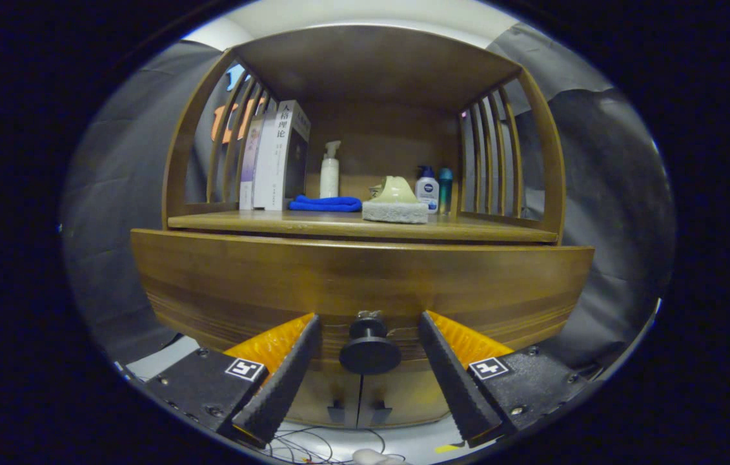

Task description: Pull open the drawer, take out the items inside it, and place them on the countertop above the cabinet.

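While the brown wooden cabinet [365, 284] is faced head-on, its wide curved drawer front [242, 284] is seen closed, flush under the countertop shelf [313, 224]. Above that shelf, an open compartment is framed by slatted wooden sides [490, 158] and a flat wooden top. A row of upright books [274, 155] is leaned against the left slats; Chinese characters are printed on the nearest white spine, too small to be made out with certainty. A folded blue cloth [326, 204] is laid just beside the books, and a white pump bottle [329, 171] is stood behind it. Near the middle, a pale green rounded object [394, 190] is set on a grey-white sponge-like block [395, 212]. To its right, a small white bottle with a blue cap and a round dark blue brand badge [427, 190] is stood, its lettering too small to be read, with a slim teal bottle [445, 190] just beside it.

The gripper [369, 352] is held wide apart in front of the drawer, nothing being grasped. The round black drawer knob [369, 352] is positioned between the two fingers, clear of both. A square black-and-white marker tag [246, 369] is carried on each finger base. Below the drawer, two closed cabinet doors with small dark handles [358, 410] are seen, and thin loose wires [313, 445] are strewn on the pale floor beneath.
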